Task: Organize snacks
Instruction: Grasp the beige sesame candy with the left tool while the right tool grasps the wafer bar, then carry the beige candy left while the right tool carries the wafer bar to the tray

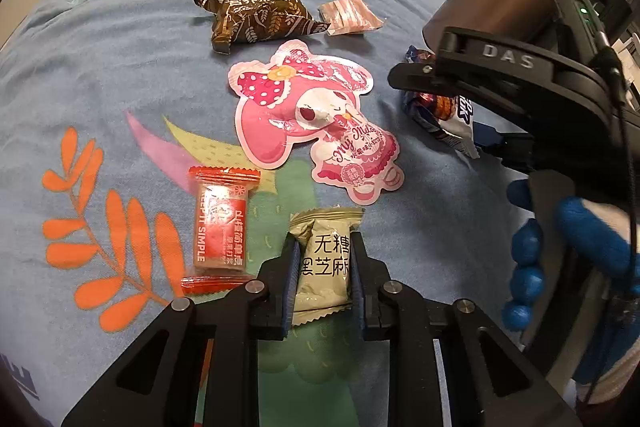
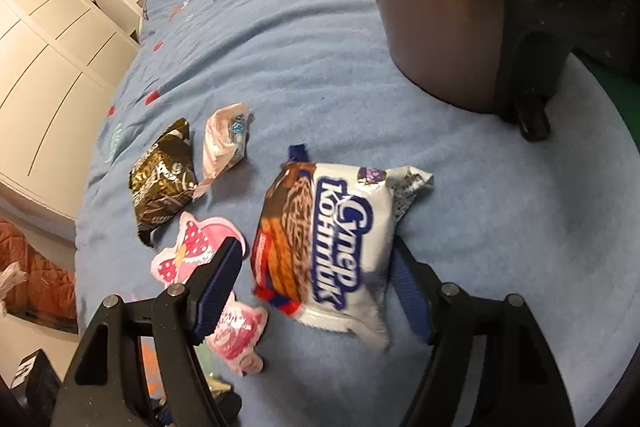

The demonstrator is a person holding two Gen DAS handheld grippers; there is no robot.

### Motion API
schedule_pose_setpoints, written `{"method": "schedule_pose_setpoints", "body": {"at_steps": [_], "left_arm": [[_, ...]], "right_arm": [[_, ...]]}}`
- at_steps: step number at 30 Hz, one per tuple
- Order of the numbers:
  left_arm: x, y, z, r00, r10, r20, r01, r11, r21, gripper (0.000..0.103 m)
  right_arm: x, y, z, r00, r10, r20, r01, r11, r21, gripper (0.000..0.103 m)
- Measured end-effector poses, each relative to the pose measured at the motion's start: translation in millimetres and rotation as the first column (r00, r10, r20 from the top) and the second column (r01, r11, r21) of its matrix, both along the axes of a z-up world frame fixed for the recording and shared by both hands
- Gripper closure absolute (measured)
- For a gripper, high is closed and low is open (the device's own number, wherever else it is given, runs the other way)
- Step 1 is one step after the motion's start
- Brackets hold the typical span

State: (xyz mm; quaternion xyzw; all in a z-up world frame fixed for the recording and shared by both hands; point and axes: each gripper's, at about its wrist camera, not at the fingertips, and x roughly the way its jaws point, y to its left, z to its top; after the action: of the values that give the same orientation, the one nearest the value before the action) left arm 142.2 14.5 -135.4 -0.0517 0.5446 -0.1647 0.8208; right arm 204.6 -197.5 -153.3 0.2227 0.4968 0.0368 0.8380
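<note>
Beige sachet (image 1: 326, 263) clamped lengthwise in left gripper (image 1: 324, 267); cookie pack (image 2: 328, 247) straddled, ungripped, by spread right gripper (image 2: 316, 291).

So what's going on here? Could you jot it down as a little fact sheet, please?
Setting: blue patterned bedspread
Left gripper: shut on a beige snack packet
Right gripper: open, jaws either side of a white biscuit pack, not pressing it
Beside the beige packet: red candy packet
Middle: pink cartoon pouch
Far side: brown oat packet, small pink wrapper
Person: blue-gloved hand holding the right gripper
</note>
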Motion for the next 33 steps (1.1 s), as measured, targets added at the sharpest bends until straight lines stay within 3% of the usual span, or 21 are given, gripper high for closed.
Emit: {"method": "schedule_pose_setpoints", "body": {"at_steps": [4, 9, 15, 23, 33], "left_arm": [[-3, -2, 2, 1.000, -0.004, 0.008, 0.004, 1.000, 0.011, 0.084], [-6, -3, 6, 1.000, -0.004, 0.012, 0.004, 1.000, 0.014, 0.084], [-10, -6, 11, 1.000, -0.005, 0.018, 0.005, 1.000, 0.014, 0.084], [-18, -3, 19, 1.000, -0.001, 0.020, 0.001, 1.000, 0.004, 0.084], [-37, -20, 30, 0.999, -0.026, 0.031, 0.026, 1.000, 0.008, 0.084]], "right_arm": [[0, -3, -1, 1.000, -0.011, 0.024, 0.011, 1.000, -0.011, 0.000], [-3, -8, -1, 0.999, -0.001, 0.041, 0.002, 1.000, -0.026, 0.015], [-9, -13, 3, 0.998, 0.013, 0.054, -0.012, 1.000, -0.018, 0.022], [-32, -20, 14, 0.997, 0.063, 0.047, -0.062, 0.998, -0.022, 0.022], [-89, -51, 41, 0.989, 0.139, 0.046, -0.139, 0.990, 0.007, 0.023]]}}
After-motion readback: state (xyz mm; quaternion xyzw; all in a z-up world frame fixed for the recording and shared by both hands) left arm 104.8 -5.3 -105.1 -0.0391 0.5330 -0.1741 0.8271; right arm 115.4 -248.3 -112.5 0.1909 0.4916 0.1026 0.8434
